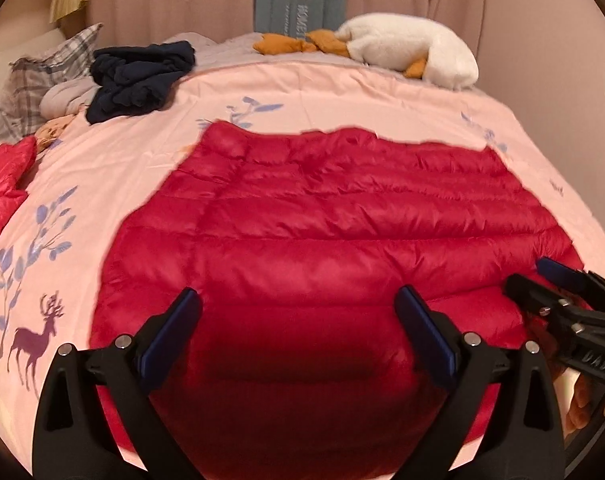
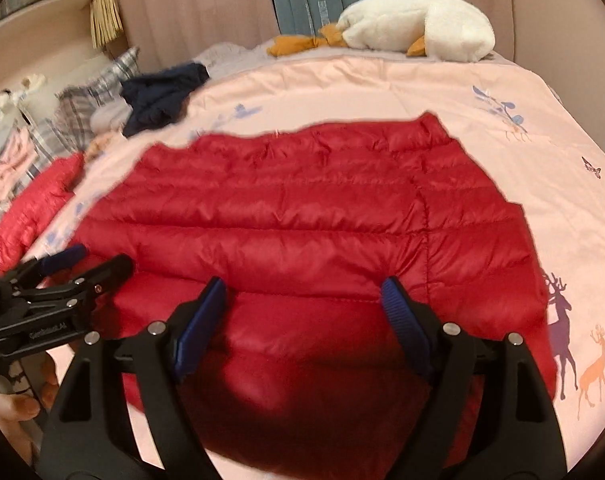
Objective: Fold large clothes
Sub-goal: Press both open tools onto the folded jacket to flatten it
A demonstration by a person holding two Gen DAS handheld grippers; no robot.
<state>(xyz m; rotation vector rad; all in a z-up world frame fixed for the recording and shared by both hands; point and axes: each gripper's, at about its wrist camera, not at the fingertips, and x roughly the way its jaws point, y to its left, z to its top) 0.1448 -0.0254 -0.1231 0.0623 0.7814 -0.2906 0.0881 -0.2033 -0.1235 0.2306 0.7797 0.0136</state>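
Red down jacket (image 1: pixel 334 224) lay flat on the pink duvet (image 1: pixel 342 92), directly ahead of and under both grippers, long axis running left-right. Left gripper (image 1: pixel 298 300) and right gripper (image 2: pixel 302 288) hovered side by side over the near edge, jaws wide apart, gripping nothing. Gripper lettering was unreadable.

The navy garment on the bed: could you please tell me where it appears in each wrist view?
Left wrist: navy garment, upper left, beside the plaid pillow.
Right wrist: navy garment, upper left, smaller, beside the plaid pillow.
Shared landmark: white plush goose at the far edge.
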